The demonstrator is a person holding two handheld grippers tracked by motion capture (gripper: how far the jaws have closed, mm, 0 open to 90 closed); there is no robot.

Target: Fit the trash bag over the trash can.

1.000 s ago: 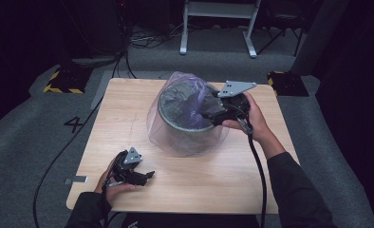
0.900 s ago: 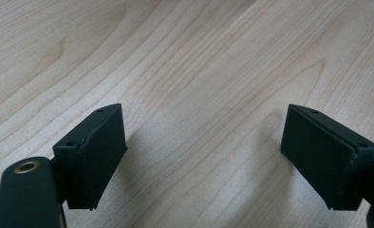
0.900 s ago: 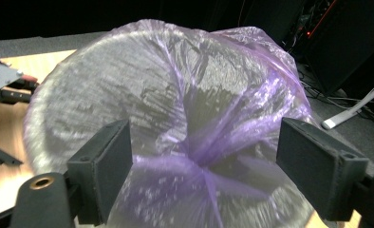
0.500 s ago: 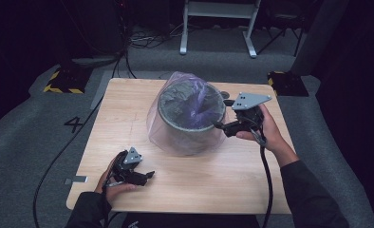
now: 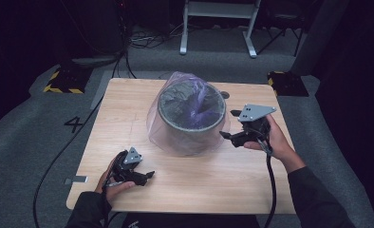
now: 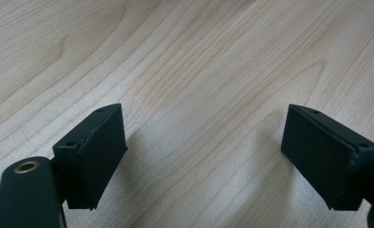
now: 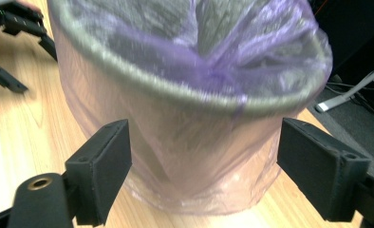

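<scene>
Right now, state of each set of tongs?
Left tongs: open, empty, low over the pale wooden table.
Right tongs: open, empty, facing the grey round bin lined with a purple plastic bag.

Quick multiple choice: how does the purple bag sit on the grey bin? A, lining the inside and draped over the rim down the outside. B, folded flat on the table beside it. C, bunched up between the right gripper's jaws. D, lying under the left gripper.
A: the bag dips into the bin, folds over its rim and hangs down the outside to the table, while the right gripper stands open and apart from it.
</scene>
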